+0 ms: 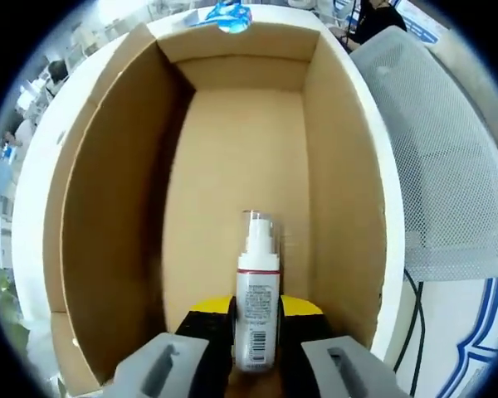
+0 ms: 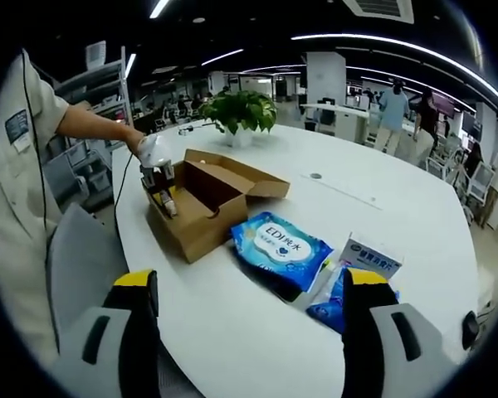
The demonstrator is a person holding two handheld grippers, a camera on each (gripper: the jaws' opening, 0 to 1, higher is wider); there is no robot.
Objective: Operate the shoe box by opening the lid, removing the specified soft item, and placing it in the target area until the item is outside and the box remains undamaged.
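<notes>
Inside the open cardboard shoe box (image 1: 249, 149), at six o'clock in the left gripper view, the left gripper (image 1: 256, 332) is closing narrowly around a white pump spray bottle (image 1: 257, 311), jaws pressing both its sides. Across the white table (image 2: 382, 215), the right gripper (image 2: 253, 319) is hovering with its jaws spread wide and holding nothing. At twelve o'clock from it, a blue wet-wipes pack (image 2: 280, 247) is lying just beside the box, with a potted plant (image 2: 242, 112) farther off.
</notes>
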